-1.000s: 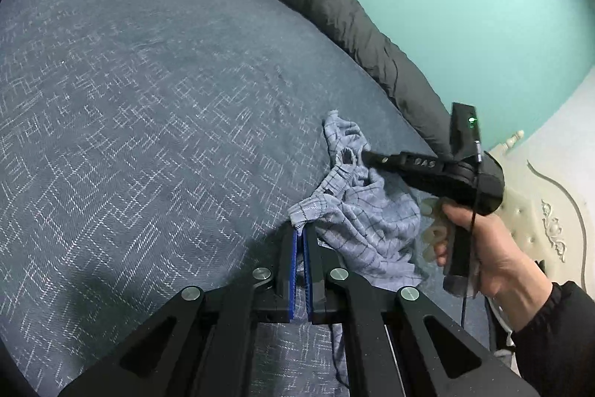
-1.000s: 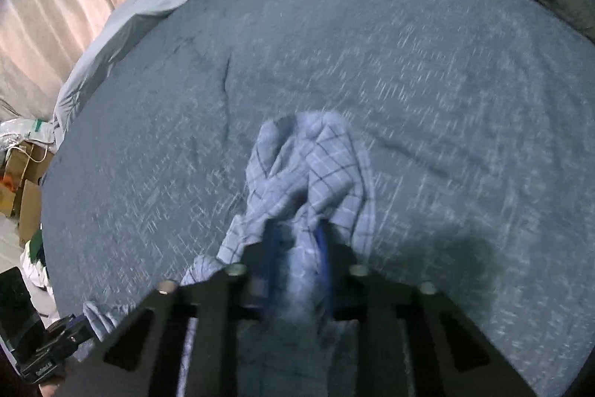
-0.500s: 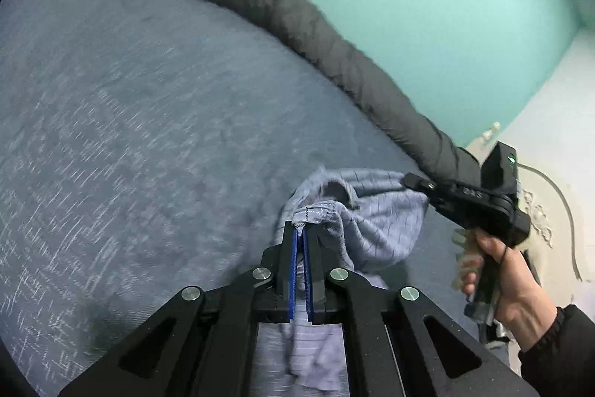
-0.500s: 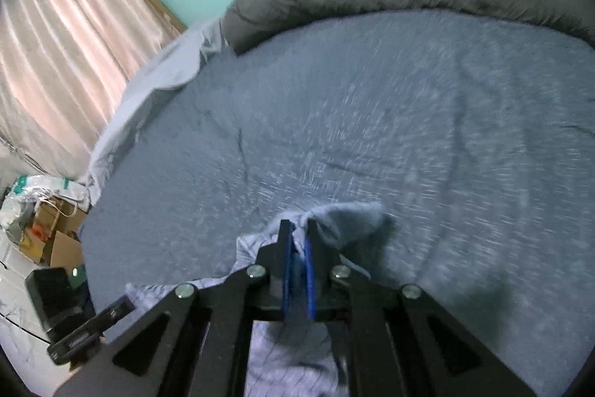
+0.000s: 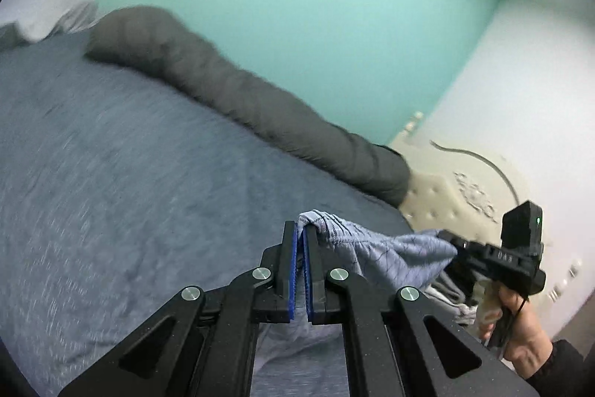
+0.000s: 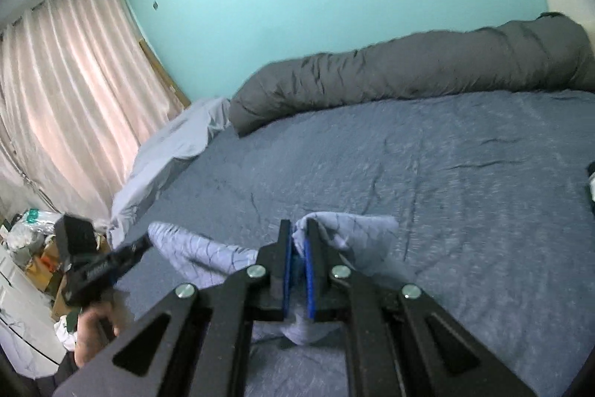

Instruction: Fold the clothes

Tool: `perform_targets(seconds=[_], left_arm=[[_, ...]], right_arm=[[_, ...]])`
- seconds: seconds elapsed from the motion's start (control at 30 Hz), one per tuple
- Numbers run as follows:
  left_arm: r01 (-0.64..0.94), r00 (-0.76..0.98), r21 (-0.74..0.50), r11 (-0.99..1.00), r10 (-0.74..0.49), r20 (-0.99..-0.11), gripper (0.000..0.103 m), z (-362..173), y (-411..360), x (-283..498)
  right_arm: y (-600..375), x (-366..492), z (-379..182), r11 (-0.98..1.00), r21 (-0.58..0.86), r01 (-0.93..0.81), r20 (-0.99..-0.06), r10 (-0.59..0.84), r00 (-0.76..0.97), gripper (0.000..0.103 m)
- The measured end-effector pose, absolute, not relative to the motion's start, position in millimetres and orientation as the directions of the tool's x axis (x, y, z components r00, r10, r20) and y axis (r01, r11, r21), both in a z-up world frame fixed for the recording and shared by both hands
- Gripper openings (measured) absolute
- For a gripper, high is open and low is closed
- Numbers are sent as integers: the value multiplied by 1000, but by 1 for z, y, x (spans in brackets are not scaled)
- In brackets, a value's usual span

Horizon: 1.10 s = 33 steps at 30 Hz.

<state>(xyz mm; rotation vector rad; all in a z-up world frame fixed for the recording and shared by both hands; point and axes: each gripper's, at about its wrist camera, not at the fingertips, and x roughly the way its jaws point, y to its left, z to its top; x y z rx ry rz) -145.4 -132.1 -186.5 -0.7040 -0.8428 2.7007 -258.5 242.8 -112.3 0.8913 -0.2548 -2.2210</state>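
A light blue checked garment [image 5: 386, 248] hangs stretched between both grippers above the bed. My left gripper [image 5: 300, 229] is shut on one end of its gathered waistband. The right gripper [image 5: 452, 242], held by a hand, clamps the other end in the left wrist view. In the right wrist view my right gripper [image 6: 297, 229] is shut on the garment [image 6: 353, 237], and cloth bulges between the blue pads. The left gripper [image 6: 147, 242] grips the far corner there. The rest of the cloth droops below the fingers, partly hidden.
A blue-grey patterned bedspread [image 5: 111, 181] covers the bed. A rolled dark grey duvet [image 5: 230, 103] lies along the teal wall. A cream tufted headboard [image 5: 438, 196] stands to the right. Pink curtains [image 6: 67, 92], a pale sheet [image 6: 171, 144] and floor clutter [image 6: 33, 248] lie left.
Both grippers have risen and tilted up, lifting the garment off the bedspread. The cloth went from a crumpled heap to a span stretched between the two grippers.
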Motion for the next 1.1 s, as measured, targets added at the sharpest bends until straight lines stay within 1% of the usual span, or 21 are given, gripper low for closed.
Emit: perform_targets(seconds=[0.1, 0.2, 0.3, 0.43, 0.5, 0.57, 0.67, 0.73, 0.77, 0.8, 0.93, 1.03, 1.1], left_arm=[[-96, -840, -569, -816, 373, -394, 3, -179, -117, -149], [-122, -819, -556, -822, 399, -411, 3, -171, -101, -152], [-95, -794, -543, -835, 392, -465, 3, -200, -95, -151], [-57, -754, -522, -851, 379, -536, 3, -242, -88, -149], [-38, -733, -510, -859, 371, -570, 3, -263, -84, -148], [-20, -710, -497, -867, 363, -604, 3, -284, -81, -147], [-3, -683, -481, -877, 353, -639, 3, -308, -77, -144], [-6, -680, -478, -879, 353, -642, 3, -313, -77, -141], [-7, -679, -476, -880, 353, -644, 3, -316, -77, -139], [-8, -677, -474, -881, 354, -645, 3, -319, -78, -137], [-14, -672, -466, -885, 354, -651, 3, -329, -78, -129], [-20, -672, -459, -888, 352, -651, 3, -333, -77, -126], [-31, -680, -459, -888, 355, -642, 3, -328, -76, -124]], right_arm=[[265, -237, -112, -727, 429, 536, -522, -684, -510, 6], [270, -228, -147, -741, 451, 498, -575, -668, -473, 6], [268, -221, -199, -764, 464, 449, -647, -638, -417, 8], [263, -215, -272, -801, 452, 393, -736, -584, -343, 8], [260, -213, -307, -815, 458, 355, -772, -563, -295, 8], [262, -210, -329, -827, 451, 334, -795, -543, -271, 8], [262, -205, -341, -849, 415, 327, -825, -503, -258, 12], [268, -199, -337, -851, 403, 337, -828, -496, -261, 22], [273, -196, -333, -851, 403, 336, -825, -497, -270, 32], [278, -192, -328, -852, 403, 334, -821, -498, -279, 36], [295, -185, -310, -871, 356, 338, -806, -470, -361, 36], [291, -202, -294, -874, 346, 342, -762, -474, -442, 36], [275, -217, -298, -851, 374, 368, -746, -512, -425, 36]])
